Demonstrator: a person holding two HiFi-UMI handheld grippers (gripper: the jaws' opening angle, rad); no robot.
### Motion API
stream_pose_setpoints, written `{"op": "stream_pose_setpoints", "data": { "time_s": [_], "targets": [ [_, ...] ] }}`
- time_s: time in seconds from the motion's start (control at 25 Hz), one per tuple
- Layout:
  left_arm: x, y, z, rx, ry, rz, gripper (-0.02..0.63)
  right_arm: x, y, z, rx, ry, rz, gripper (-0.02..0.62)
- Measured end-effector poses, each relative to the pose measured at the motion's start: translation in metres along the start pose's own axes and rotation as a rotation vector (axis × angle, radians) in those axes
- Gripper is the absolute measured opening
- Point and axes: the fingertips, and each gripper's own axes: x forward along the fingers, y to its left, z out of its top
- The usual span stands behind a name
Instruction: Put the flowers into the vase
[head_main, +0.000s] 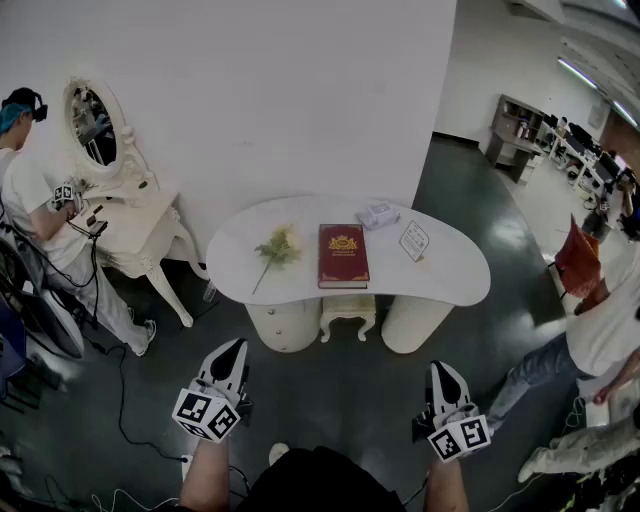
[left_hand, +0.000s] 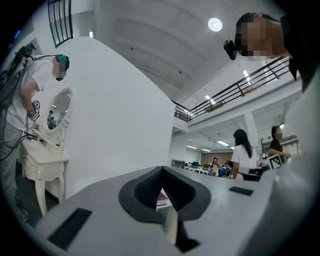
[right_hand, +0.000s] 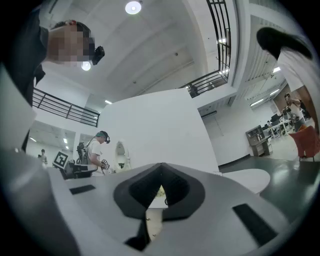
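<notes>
A yellow-green flower (head_main: 277, 248) with a long stem lies on the left part of the white kidney-shaped table (head_main: 450, 275). I cannot make out a vase in any view. My left gripper (head_main: 236, 344) and right gripper (head_main: 441, 367) hang low in front of the table, well short of it, both shut and empty. In the left gripper view the left gripper (left_hand: 162, 169) has its jaws together, with the table and a red book (left_hand: 162, 198) showing through the gap below. In the right gripper view the right gripper (right_hand: 161, 165) is closed too, and a bit of the flower (right_hand: 160, 191) shows beyond it.
A red book (head_main: 343, 255), a small pale box (head_main: 378, 215) and a white card (head_main: 414, 240) also lie on the table. A person stands at a white dressing table (head_main: 135, 225) with an oval mirror at left. Another person (head_main: 600, 320) stands at right. Cables (head_main: 120, 400) trail on the dark floor.
</notes>
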Motion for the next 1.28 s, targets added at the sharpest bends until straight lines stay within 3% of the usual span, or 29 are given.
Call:
{"op": "stream_pose_setpoints", "data": {
  "time_s": [0.32,0.48,0.68,0.96,1.16,1.28],
  "targets": [
    [-0.019,0.008,-0.003,-0.028,-0.006,-0.059,0.011,-0.004,0.017,-0.003,0.008,0.015,-0.024,0.023],
    [-0.025,0.024,-0.004,-0.035,-0.009,-0.038,0.011,0.001,0.025,-0.006,0.014,0.027,-0.021,0.023],
    [-0.026,0.052,-0.011,-0.029,0.016,-0.017,0.011,0.012,0.048,-0.019,0.023,0.086,0.018,0.023],
    [-0.043,0.101,0.007,-0.037,0.029,-0.037,0.011,0.041,0.086,-0.024,0.047,0.077,-0.016,0.025],
    [-0.053,0.132,0.022,-0.113,0.010,-0.059,0.011,0.065,0.116,-0.020,0.065,0.056,-0.029,0.025],
    [-0.050,0.156,0.016,-0.119,0.014,-0.046,0.011,0.077,0.134,-0.023,0.061,0.063,-0.020,0.025]
  ]
}}
